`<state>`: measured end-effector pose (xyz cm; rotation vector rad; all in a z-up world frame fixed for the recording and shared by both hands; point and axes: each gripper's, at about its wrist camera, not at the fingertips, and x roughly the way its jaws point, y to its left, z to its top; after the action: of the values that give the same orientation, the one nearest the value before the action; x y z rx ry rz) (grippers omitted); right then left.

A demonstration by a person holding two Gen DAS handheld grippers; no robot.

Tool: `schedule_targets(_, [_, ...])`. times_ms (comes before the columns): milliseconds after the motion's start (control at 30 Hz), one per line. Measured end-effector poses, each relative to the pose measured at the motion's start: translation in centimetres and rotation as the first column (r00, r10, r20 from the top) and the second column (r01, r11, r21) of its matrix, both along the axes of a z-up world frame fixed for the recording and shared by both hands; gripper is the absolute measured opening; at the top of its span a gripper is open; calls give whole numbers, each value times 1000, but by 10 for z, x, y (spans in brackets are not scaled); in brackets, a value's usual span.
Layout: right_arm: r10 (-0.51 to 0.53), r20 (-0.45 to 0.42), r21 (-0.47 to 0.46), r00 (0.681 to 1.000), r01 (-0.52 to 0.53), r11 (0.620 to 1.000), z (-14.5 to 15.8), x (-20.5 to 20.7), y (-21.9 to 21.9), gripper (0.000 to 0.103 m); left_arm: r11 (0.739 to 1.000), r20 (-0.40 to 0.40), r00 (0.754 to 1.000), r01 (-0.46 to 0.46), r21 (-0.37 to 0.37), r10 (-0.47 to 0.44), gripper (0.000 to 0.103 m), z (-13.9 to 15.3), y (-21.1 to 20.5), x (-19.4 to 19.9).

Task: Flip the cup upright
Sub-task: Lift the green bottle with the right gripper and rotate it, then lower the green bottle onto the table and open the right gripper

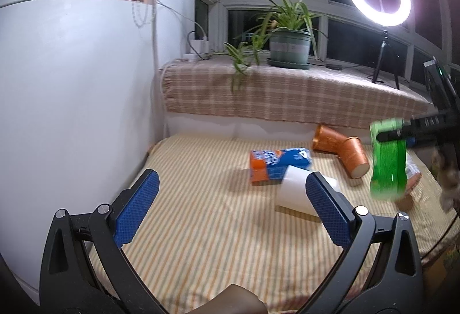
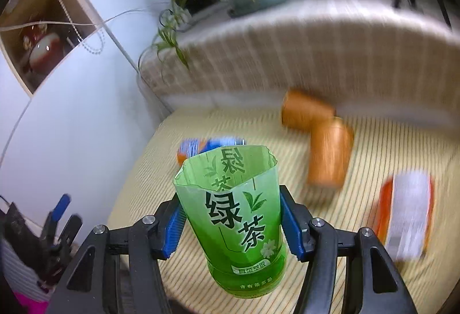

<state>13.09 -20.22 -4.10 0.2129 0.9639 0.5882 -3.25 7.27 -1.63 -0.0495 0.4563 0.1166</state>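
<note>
My right gripper [image 2: 231,220] is shut on a green cut-bottle cup [image 2: 235,216] with Chinese label text, held upright, open end up, above the striped table. The left wrist view shows the green cup [image 1: 388,161] at the right, clamped by the right gripper [image 1: 392,137] and lifted. My left gripper [image 1: 230,199] is open and empty, low over the table near its left side. A white paper cup [image 1: 296,190] lies on its side just beyond the left gripper's right finger.
Two orange cups [image 1: 339,148] lie on their sides at the back; they also show in the right wrist view [image 2: 319,138]. A blue and orange box [image 1: 276,164] lies mid-table. An orange and white packet [image 2: 405,213] lies at the right. A plant pot [image 1: 290,47] stands on the ledge.
</note>
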Motion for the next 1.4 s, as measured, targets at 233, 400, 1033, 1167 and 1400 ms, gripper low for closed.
schedule_targets(233, [-15,-164,69,986,27,997,-47,-19,-20,61,999,-16,998,54,-6,-54,103,-1,-22,3])
schedule_targets(400, [-31,-247,102,969,57,993,-76,-16,-30,61,997,-28,997,75,-14,-75,103,-2,-29,4])
schedule_targets(1033, [-120,-278,180,953,175,968,-105,5,-63,84,976,-106,972,205,-72,-212,103,-7,-57,14])
schedule_targets(1167, [-124,-195,141,973,153,978,-86,-11,-64,84,960,-168,951,236,-152,-260,103,-16,-62,28])
schedule_targets(1400, [-158,6,-29,987,158,987,-53,-59,-63,87,919,-239,904,289,-269,-354,103,-32,-82,51])
